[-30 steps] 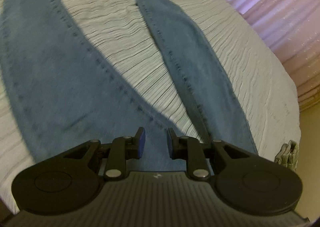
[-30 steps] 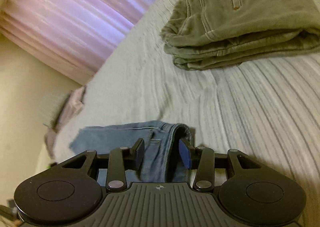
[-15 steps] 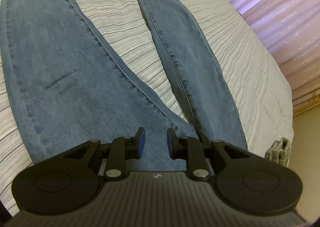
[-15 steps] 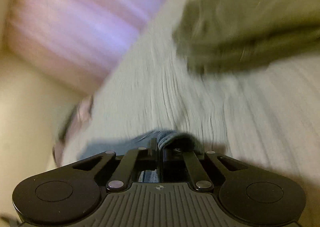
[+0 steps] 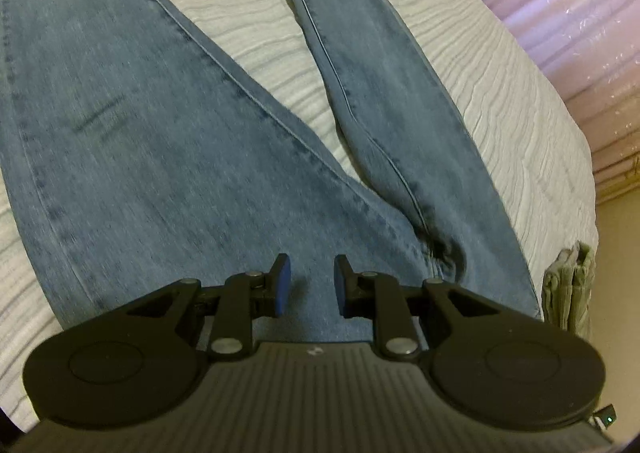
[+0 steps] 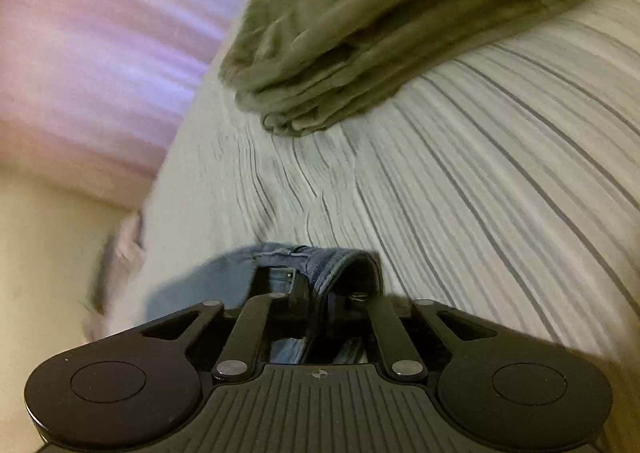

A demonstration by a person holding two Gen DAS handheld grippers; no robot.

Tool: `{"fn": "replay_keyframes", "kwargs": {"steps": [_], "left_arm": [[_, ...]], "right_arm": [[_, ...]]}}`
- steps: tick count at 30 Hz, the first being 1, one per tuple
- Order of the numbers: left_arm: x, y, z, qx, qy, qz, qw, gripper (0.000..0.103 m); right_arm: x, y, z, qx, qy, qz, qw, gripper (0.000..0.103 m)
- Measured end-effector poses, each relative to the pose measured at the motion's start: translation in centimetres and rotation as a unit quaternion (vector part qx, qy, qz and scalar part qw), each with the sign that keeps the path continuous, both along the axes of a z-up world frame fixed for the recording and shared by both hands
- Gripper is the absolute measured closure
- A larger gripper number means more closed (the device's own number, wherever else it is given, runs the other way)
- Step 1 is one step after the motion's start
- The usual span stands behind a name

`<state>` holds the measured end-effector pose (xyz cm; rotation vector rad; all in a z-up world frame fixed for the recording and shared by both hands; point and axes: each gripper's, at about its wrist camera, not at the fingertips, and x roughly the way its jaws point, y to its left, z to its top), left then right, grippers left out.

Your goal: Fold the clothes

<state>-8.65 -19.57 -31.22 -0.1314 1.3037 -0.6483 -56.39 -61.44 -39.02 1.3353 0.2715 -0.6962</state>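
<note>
While the left gripper (image 5: 308,283) hovers with jaws apart over the jeans (image 5: 160,141) spread across the striped bedcover (image 5: 500,93), the right gripper (image 6: 319,299) clamps their folded edge, lower centre.

A bedroom: striped bedspread (image 5: 500,93) (pink curtain (image 5: 580,13) behind).

Blue jeans (image 5: 168,141) lie flat on the striped bedspread (image 5: 500,93), legs spread in a V toward the far edge; their hem edge (image 6: 332,257) is pinched up; folded olive trousers (image 6: 400,21) sit stacked near the bedspread's far side.
</note>
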Motion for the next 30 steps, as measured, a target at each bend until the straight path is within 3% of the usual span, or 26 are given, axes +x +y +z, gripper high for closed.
{"fn": "replay_keyframes", "kwargs": {"steps": [1, 3, 10, 15, 17, 18, 19, 25, 28, 29, 30], "left_arm": [[-0.2, 0.0, -0.1, 0.0, 0.005, 0.0, 1.0, 0.085], [-0.6, 0.2, -0.3, -0.003, 0.011, -0.001, 0.9999, 0.085], [-2.2, 0.3, -0.8, -0.003, 0.028, -0.008, 0.9996, 0.085], [-2.8, 0.3, -1.1, -0.006, 0.039, -0.011, 0.9991, 0.085], [-3.0, 0.2, -1.1, -0.007, 0.039, -0.015, 0.9991, 0.085], [-3.1, 0.2, -1.0, -0.006, 0.038, -0.017, 0.9991, 0.085], [-3.2, 0.1, -1.1, -0.005, 0.038, -0.019, 0.9991, 0.085], [-3.5, 0.3, -0.6, -0.002, 0.035, -0.026, 0.9991, 0.085], [-3.4, 0.8, -0.5, 0.001, 0.031, -0.022, 0.9993, 0.085], [-3.3, 1.0, -0.6, 0.004, 0.034, -0.02, 0.9992, 0.085], [-3.3, 1.1, -0.8, 0.006, 0.038, -0.017, 0.9991, 0.085]], "right_arm": [[-0.5, 0.3, 0.7, 0.006, -0.009, -0.005, 1.0, 0.061], [-1.4, 1.9, 2.2, -0.009, -0.018, -0.003, 1.0, 0.038], [-2.1, 8.3, 2.1, 0.003, 0.024, 0.123, 0.992, 0.039], [0.0, 7.5, 0.9, 0.007, -0.032, 0.132, 0.991, 0.039], [1.8, 6.1, 0.2, 0.012, -0.029, 0.134, 0.99, 0.067], [2.3, 5.6, -0.3, 0.029, -0.025, 0.125, 0.991, 0.088], [2.4, 5.4, -0.3, 0.037, -0.014, 0.118, 0.992, 0.095], [0.0, 6.4, 2.3, 0.045, 0.036, 0.064, 0.996, 0.098], [-0.5, 5.6, 0.1, 0.084, 0.036, 0.06, 0.994, 0.098], [-0.5, 5.2, 0.6, 0.082, 0.04, 0.071, 0.993, 0.096], [-0.6, 5.1, 1.2, 0.076, 0.044, 0.08, 0.993, 0.082]]}}
